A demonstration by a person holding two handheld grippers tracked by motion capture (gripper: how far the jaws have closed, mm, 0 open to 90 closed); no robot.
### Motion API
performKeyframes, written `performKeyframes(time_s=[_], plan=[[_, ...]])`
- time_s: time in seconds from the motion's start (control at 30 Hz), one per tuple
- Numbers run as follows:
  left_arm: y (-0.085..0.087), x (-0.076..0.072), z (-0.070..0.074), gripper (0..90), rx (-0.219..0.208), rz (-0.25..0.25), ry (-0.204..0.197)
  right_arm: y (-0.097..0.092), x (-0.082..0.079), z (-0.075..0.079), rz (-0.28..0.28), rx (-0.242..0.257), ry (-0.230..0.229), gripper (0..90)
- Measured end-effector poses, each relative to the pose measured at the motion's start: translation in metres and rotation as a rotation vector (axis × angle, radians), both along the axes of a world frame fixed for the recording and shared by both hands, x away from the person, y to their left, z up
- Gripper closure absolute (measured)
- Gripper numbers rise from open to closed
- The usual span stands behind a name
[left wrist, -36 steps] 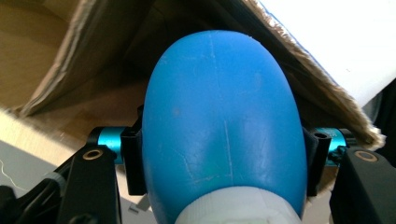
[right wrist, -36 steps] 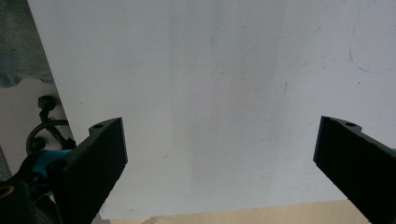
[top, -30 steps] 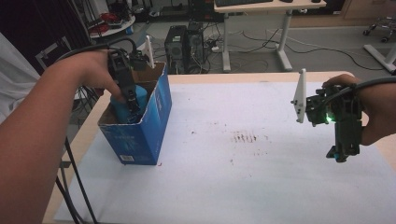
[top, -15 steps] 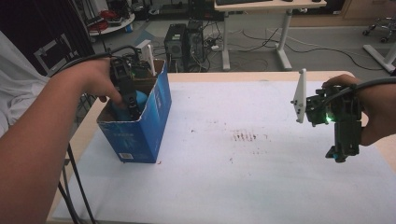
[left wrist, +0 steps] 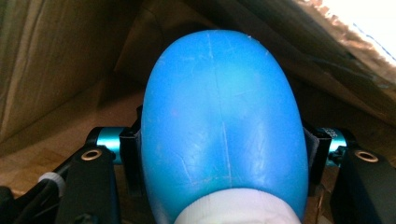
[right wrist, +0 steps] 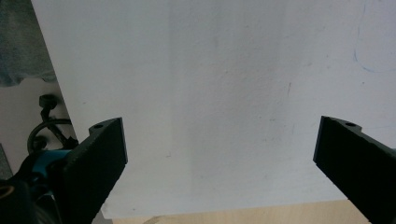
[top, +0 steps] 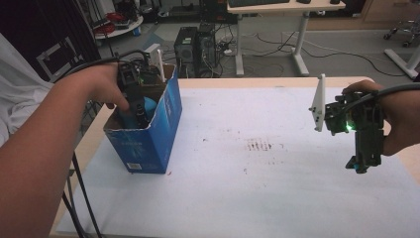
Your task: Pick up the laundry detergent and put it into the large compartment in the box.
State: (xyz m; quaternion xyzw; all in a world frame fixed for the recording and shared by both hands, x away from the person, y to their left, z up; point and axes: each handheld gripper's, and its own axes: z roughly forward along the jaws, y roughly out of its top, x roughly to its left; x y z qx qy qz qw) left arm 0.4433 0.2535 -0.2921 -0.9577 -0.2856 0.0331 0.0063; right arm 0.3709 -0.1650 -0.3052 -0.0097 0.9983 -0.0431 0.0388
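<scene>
A blue cardboard box (top: pixel 151 136) stands open-topped at the table's left. My left gripper (top: pixel 139 110) reaches down into it and is shut on a smooth blue rounded bottle (top: pixel 150 105) with a white end. In the left gripper view the blue bottle (left wrist: pixel 219 121) sits squeezed between both pads (left wrist: pixel 132 154), with the box's brown inner walls behind it. My right gripper (top: pixel 363 162) hangs over the white sheet (top: pixel 257 193) at the table's right, pointing down. In the right gripper view my right gripper (right wrist: pixel 224 158) stands open with only the white sheet (right wrist: pixel 224 84) between its jaws.
The sheet bears a few dark marks (top: pixel 260 146) near its middle. Bare wood of the table edge (top: pixel 94 134) runs to the left of the box. Beyond the table stand computer towers (top: pixel 190 44) and a desk (top: pixel 277 10), with cables on the floor.
My left hand has risen slightly in the box with the blue bottle still in its grip. The right hand has kept still.
</scene>
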Motion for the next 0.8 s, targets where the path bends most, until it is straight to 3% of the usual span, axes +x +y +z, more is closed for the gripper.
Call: performKeyframes(time_s=[0.47,0.8], plan=[[-0.001,-0.0011,-0.0001,31.2,0.004,-0.003,0.009,-0.0022,-0.0026,0.0017,-0.014,-0.004,-0.003,1.8],[-0.0008,-0.0045,0.0093,29.1,0.009,-0.005,0.002,-0.0003,-0.0019,0.001,0.003,0.005,-0.003,1.8]])
